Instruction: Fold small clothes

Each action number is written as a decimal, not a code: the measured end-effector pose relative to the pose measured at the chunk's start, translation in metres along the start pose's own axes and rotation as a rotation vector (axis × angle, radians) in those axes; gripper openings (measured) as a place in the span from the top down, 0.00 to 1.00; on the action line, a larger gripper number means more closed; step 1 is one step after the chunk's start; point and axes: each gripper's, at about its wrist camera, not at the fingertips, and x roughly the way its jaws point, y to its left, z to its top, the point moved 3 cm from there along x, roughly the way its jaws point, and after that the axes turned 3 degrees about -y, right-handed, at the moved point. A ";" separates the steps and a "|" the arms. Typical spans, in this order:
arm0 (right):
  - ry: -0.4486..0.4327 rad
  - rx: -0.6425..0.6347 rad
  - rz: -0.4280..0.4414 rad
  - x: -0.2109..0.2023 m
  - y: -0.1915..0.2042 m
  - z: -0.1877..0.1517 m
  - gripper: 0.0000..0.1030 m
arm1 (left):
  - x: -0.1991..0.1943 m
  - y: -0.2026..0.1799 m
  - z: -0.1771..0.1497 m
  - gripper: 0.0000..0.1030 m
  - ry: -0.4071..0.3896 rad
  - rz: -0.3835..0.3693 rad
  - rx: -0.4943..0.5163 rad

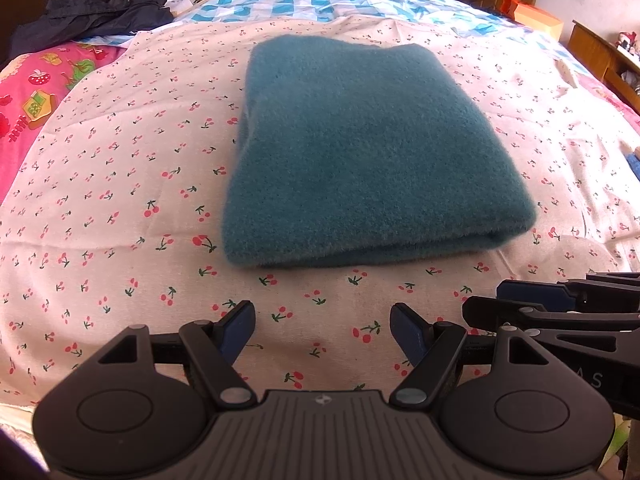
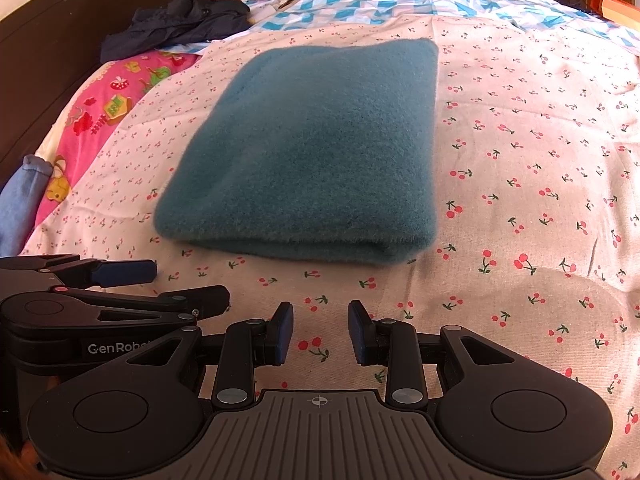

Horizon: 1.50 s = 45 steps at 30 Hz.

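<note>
A teal fuzzy garment (image 1: 360,152) lies folded into a thick rectangle on the cherry-print sheet (image 1: 120,200); it also shows in the right wrist view (image 2: 308,152). My left gripper (image 1: 322,328) is open and empty, a little short of the garment's near folded edge. My right gripper (image 2: 320,332) is open and empty, also just short of that edge. Each gripper shows from the side in the other's view: the right one (image 1: 560,304) at the left view's right edge, the left one (image 2: 120,284) at the right view's left edge.
A dark jacket (image 1: 92,12) lies at the bed's far left by a dark headboard (image 2: 60,32). A pink cartoon-print cloth (image 1: 32,100) is at the left, a blue-white checked quilt (image 1: 320,0) behind. Wooden furniture (image 1: 600,52) and an orange box (image 1: 536,16) stand at the right.
</note>
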 end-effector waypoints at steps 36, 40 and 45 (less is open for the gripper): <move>0.001 -0.001 0.003 0.000 0.000 0.000 0.71 | -0.002 -0.002 0.000 0.25 -0.002 0.008 -0.001; 0.004 -0.002 0.004 0.000 0.000 -0.001 0.71 | -0.001 -0.004 0.000 0.25 -0.003 0.017 0.006; 0.004 -0.002 0.005 0.000 0.000 -0.001 0.71 | -0.001 -0.003 0.000 0.25 -0.003 0.018 0.004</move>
